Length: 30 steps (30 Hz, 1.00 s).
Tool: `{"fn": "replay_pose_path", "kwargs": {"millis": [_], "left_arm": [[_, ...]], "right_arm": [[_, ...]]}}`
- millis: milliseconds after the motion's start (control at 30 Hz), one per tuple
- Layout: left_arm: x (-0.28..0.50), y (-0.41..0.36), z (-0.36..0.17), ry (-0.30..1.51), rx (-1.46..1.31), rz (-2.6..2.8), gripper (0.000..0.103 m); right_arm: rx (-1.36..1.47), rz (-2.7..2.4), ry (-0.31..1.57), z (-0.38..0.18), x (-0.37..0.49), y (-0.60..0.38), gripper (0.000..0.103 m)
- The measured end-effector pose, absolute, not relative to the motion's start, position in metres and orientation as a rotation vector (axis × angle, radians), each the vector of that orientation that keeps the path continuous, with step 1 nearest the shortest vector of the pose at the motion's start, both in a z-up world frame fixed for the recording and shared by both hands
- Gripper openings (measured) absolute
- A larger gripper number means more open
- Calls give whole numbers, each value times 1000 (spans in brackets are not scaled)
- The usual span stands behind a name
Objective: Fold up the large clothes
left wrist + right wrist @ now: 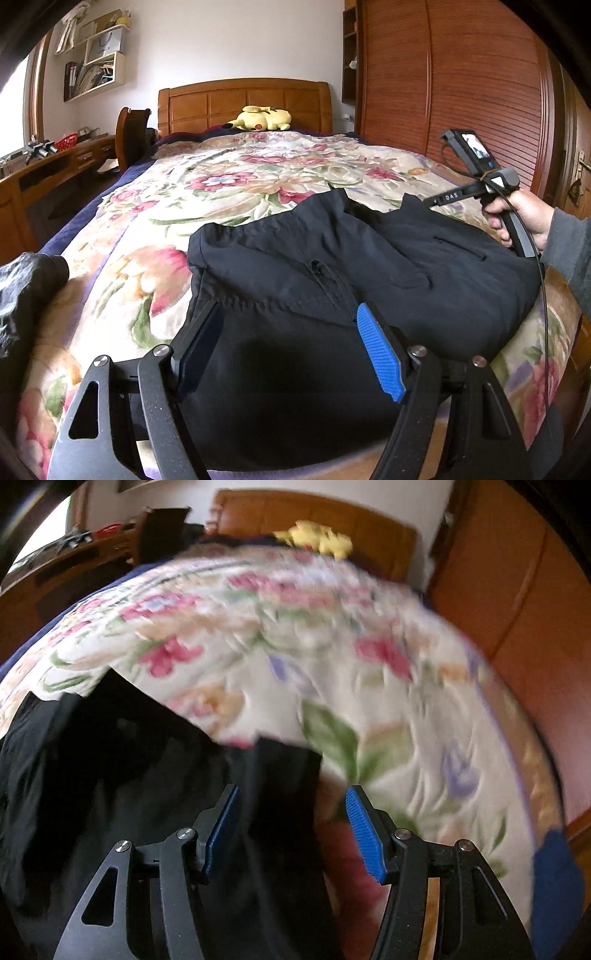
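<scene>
Black trousers (332,266) ahead look soft, light, slippery. My left gripper (288,325) and right gripper (291,808) both spread; I'd pinch hems.

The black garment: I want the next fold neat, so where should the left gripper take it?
Probably the black garment at its stitched near hem, left corner, coming from the bed's near edge: the open left gripper already straddles it, and that edge lies flat.

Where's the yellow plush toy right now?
In the left wrist view, the yellow plush toy lies at the bed's far end against the wooden headboard, beyond the black garment.
</scene>
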<state>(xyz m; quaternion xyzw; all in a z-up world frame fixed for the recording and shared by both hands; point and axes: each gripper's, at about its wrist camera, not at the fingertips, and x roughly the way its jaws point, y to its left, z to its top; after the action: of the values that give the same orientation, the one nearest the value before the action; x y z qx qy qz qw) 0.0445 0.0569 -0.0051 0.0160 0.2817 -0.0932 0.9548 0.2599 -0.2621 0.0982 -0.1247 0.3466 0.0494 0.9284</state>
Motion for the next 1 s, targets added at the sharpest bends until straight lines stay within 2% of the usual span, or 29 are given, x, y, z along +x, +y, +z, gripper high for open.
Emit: {"fn": "replay_pose_path", "kwargs": {"millis": [433,467,567,833,867,967,1000], "left_arm": [[53,55,-12,600,43,-175,76],[53,55,-13,602,45,-175,76],[52,54,-14,607,47,-173,76],[54,55,-18,629,47,-165,76],[55,55,-19,631,49,-164,76],[56,52,-21,643,63,-160,76],[56,51,-21,648,70,-159,76]], "right_arm": [[-231,245,774,92,260,-275,59],[-246,245,778,96,255,-276,49],[-317,200,795,95,256,-276,2],[-301,24,711,118,242,-303,2],[-301,24,693,121,236,-303,7],[-307,21,649,127,209,-300,43],[-296,66,625,129,195,-296,47]]}}
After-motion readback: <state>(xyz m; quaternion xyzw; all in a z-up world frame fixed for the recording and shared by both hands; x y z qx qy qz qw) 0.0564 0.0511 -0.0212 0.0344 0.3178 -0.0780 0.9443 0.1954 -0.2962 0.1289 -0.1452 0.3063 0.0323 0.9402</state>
